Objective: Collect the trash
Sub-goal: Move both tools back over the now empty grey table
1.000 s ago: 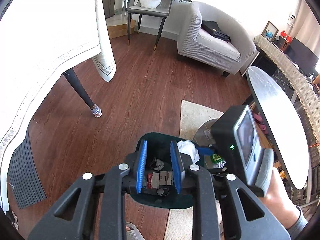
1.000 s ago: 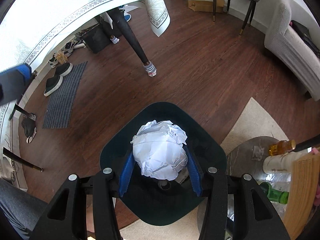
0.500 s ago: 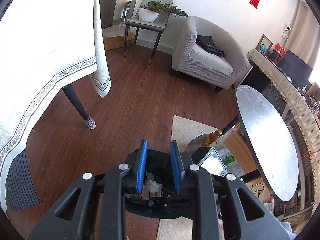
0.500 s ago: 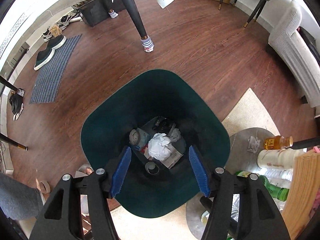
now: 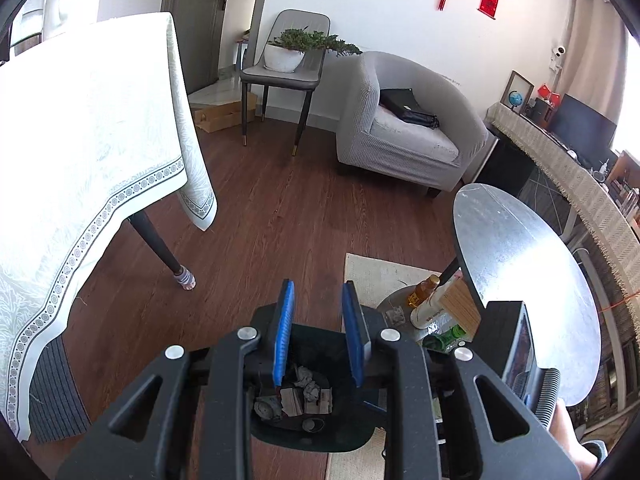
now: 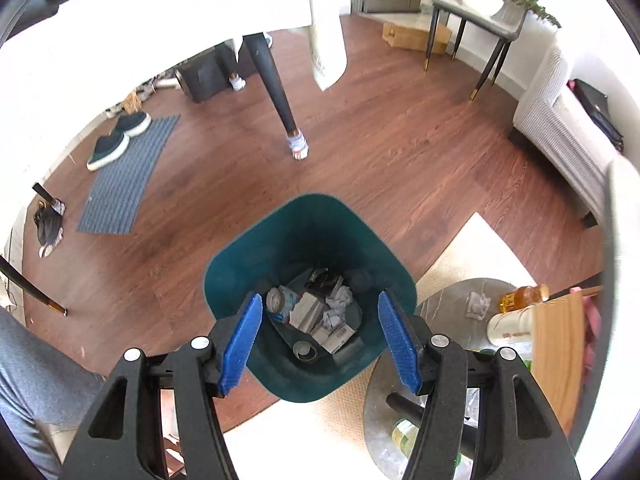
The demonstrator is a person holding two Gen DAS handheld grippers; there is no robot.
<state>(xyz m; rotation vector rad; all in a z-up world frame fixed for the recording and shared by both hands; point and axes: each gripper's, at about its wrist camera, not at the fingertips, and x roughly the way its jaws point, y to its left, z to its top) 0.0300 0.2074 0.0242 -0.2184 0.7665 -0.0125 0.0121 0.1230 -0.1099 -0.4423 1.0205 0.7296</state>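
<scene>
A dark green trash bin (image 6: 320,224) stands on the wooden floor at the rug's corner. It holds crumpled white paper (image 6: 338,306), small cartons and other scraps. My right gripper (image 6: 320,338) is open and empty above the bin's near rim. My left gripper (image 5: 320,328) is open and empty, higher up, with the bin (image 5: 312,436) and its trash below it. The right gripper's body shows at the right of the left wrist view.
A low round shelf (image 6: 448,300) right of the bin carries bottles (image 6: 520,296) and a crumpled scrap (image 6: 478,304). A round grey table top (image 5: 520,280) stands above it. A cloth-covered table (image 5: 80,160) with a dark leg (image 6: 280,96) is left; an armchair (image 5: 400,136) is behind.
My right gripper opened and dropped the crumpled white paper ball into the bin, then rose. My left gripper lifted and tilted up, away from the bin.
</scene>
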